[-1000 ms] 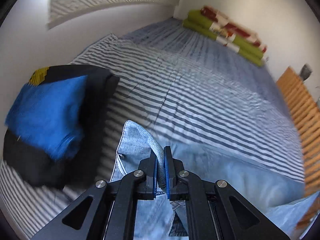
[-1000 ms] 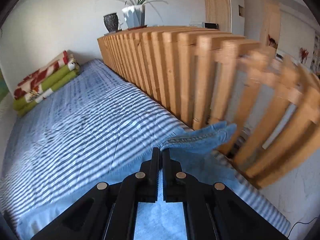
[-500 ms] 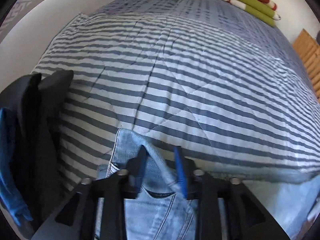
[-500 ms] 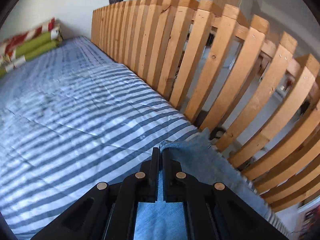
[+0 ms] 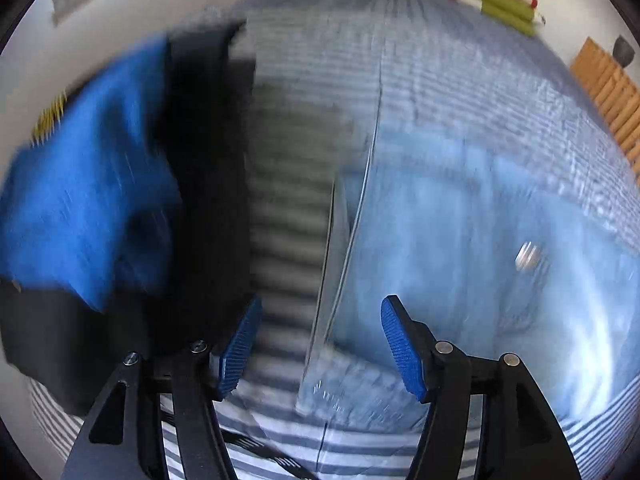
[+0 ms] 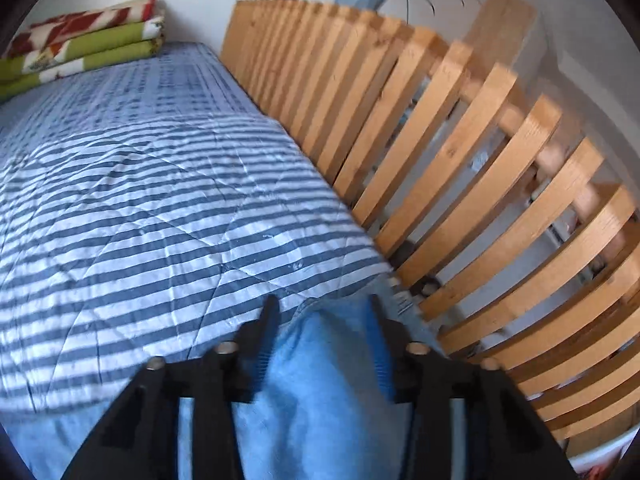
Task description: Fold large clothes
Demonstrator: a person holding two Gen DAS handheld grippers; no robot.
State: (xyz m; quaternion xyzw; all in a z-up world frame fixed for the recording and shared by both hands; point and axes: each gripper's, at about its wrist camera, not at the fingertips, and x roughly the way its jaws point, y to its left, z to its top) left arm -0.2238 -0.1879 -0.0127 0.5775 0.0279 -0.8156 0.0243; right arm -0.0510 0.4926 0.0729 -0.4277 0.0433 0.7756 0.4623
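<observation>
1. Two grippers, left gripper and right gripper, have just been opening; jaws apart, nothing pinched.
2. The light-blue denim jeans lie released on the grey-striped quilt.
3. Laying-out looks done; next, regrip an edge for folding.

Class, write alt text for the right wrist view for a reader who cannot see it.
The right gripper is open, its fingers either side of light blue denim lying on a striped bedcover. A wooden slatted railing runs along the bed's right side, with folded blankets at the far end.
</observation>
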